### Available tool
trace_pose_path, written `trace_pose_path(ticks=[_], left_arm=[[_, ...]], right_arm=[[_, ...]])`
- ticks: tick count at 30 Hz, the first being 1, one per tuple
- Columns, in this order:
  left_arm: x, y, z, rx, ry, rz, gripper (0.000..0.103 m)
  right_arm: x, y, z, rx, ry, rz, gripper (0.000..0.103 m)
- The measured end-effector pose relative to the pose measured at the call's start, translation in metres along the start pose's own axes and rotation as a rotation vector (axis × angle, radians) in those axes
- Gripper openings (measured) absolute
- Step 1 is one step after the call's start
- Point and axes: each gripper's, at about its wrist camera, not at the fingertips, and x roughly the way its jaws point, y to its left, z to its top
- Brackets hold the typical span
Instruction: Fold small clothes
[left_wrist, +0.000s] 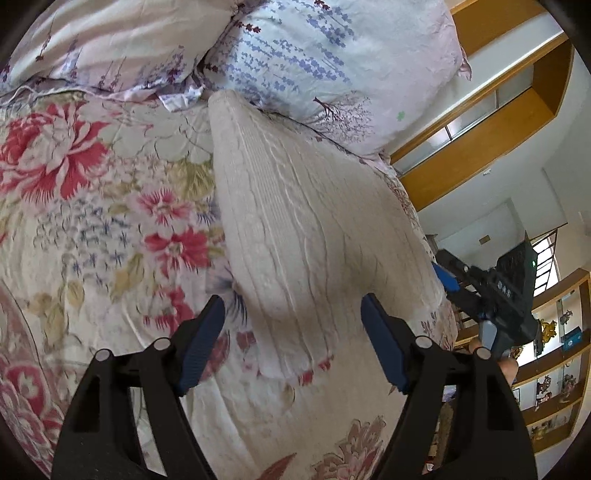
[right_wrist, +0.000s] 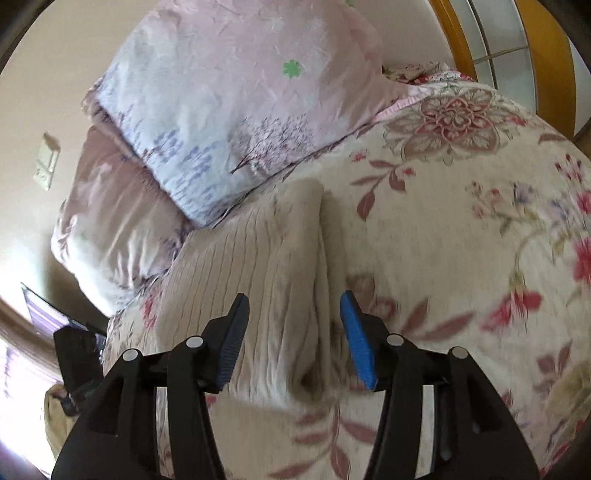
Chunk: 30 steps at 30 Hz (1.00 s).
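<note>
A: Where's the knit (left_wrist: 303, 221)?

B: Flat on the quilt (left_wrist: 92, 206), a beige ribbed strip running from 6 up to 11 o'clock in the left view, its far end touching the pillow (left_wrist: 332, 62).

A: And the left claw (left_wrist: 293, 339)?

B: Spread wide above the near end, nothing between its jaws.

A: The right claw (right_wrist: 293, 332)?

B: Also spread, over a fold in the knit (right_wrist: 258, 266). The other claw (left_wrist: 491, 295) shows at 3 o'clock in the left view.

Two close downward views, shared garment (left_wrist: 303, 229)
</note>
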Motion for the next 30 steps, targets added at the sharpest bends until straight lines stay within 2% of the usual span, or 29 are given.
trace_pose_path(ticks=[7, 10, 13, 18, 22, 27, 30], left_arm=[[0.008, -0.003, -0.006, 0.006, 0.012, 0.058, 0.058], [0.012, -0.007, -0.008, 0.019, 0.015, 0.062, 0.047], [0.016, -0.01, -0.007, 0.024, 0.011, 0.075, 0.042], [0.016, -0.008, -0.007, 0.03, 0.008, 0.079, 0.03], [0.014, -0.009, -0.007, 0.04, 0.006, 0.075, 0.021], [0.007, -0.016, -0.012, 0.085, -0.006, 0.102, 0.019], [0.007, -0.021, -0.016, 0.114, -0.008, 0.122, 0.019]], right_arm=[[-0.003, -0.003, -0.02, -0.016, 0.006, 0.0, 0.052], [0.001, -0.005, -0.023, -0.015, 0.016, 0.006, 0.039], [0.006, -0.005, -0.027, -0.029, 0.023, 0.005, 0.026], [0.002, -0.003, -0.027, -0.05, -0.017, -0.004, 0.014], [-0.007, -0.001, -0.023, -0.057, -0.069, -0.016, 0.01], [-0.026, 0.01, -0.016, -0.103, -0.149, -0.061, 0.009], [-0.021, 0.003, -0.019, -0.104, -0.128, -0.124, 0.009]])
